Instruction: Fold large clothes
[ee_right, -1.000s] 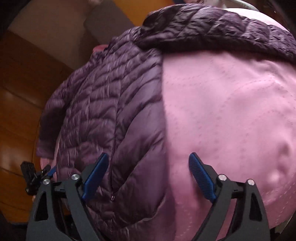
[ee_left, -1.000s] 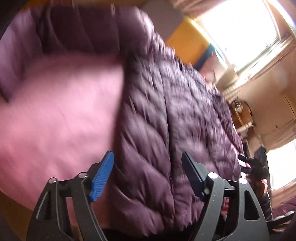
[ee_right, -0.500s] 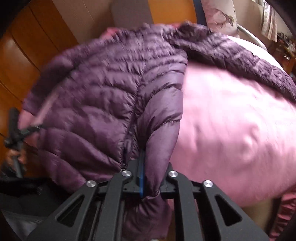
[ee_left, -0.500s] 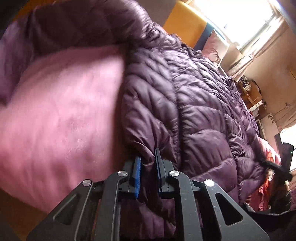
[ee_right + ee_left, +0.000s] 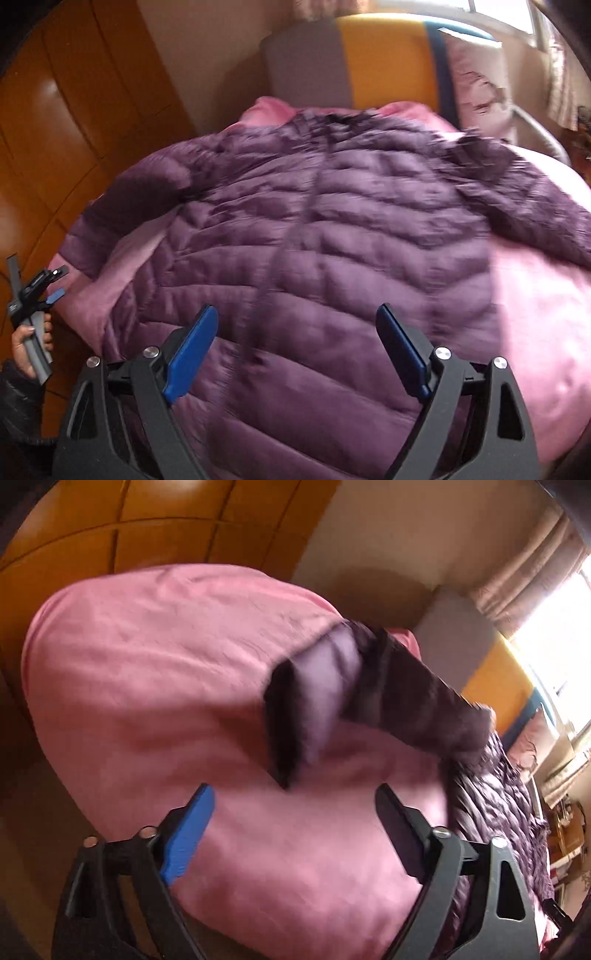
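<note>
A purple quilted puffer jacket (image 5: 332,236) lies spread flat, front up, on a pink bedspread (image 5: 546,295). My right gripper (image 5: 295,347) is open and empty, just above the jacket's hem. My left gripper (image 5: 293,830) is open and empty over bare bedspread (image 5: 147,672). In the left wrist view one sleeve (image 5: 369,686) of the jacket lies out across the bed ahead, its cuff nearest me, and the body runs off to the right. The left gripper also shows in the right wrist view (image 5: 51,291), held by a hand beside the bed.
A wooden wardrobe (image 5: 74,110) stands along the left of the bed. A grey and yellow headboard (image 5: 369,62) and a pillow (image 5: 476,85) are at the far end. A bright window with curtains (image 5: 535,572) is at the right.
Both grippers were shut on the jacket's front edges half a second ago. Both have let go and opened. The jacket now lies flat and closed, and the left gripper has swung towards the sleeve.
</note>
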